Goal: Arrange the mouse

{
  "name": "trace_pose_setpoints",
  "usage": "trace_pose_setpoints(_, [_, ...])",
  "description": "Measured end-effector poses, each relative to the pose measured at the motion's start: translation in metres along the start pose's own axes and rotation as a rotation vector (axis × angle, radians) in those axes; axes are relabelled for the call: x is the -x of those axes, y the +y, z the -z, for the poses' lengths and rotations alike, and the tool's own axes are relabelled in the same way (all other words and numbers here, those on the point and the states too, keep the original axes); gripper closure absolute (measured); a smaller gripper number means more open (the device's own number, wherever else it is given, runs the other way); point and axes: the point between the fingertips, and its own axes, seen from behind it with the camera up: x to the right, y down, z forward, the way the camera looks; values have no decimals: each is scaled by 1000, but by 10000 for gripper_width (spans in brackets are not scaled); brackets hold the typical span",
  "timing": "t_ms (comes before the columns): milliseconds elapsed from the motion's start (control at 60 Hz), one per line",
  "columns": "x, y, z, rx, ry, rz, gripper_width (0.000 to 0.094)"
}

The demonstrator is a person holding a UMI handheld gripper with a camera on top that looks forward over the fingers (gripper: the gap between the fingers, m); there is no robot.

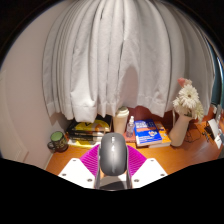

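Note:
A grey computer mouse (113,155) stands upright between my gripper's (113,172) two fingers, its rounded back facing the camera. The magenta pads (92,158) press against its two sides, so the gripper is shut on it and holds it above the wooden desk (170,158). The mouse hides what lies directly ahead of the fingers.
White curtains (120,60) hang behind the desk. On the desk stand a stack of books (88,128), a dark jar (58,141), a small bottle (130,127), a blue book (150,132) and a vase of dried flowers (185,105).

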Motion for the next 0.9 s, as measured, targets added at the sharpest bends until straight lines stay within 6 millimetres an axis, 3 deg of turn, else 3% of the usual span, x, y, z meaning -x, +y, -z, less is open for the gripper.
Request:
trace_pose_setpoints(117, [-42, 68, -9, 106, 42, 4, 575])
trace_pose_setpoints(183, [-53, 109, -14, 180, 48, 3, 576])
trace_pose_setpoints(317, [-56, 181, -24, 300, 37, -17, 575])
trace_pose_setpoints(483, [-49, 240, -31, 390, 21, -7, 576])
trace_pose_setpoints(633, [-48, 239, -31, 357, 26, -22, 570])
trace_pose_setpoints(900, [-49, 239, -35, 358, 46, -35, 437])
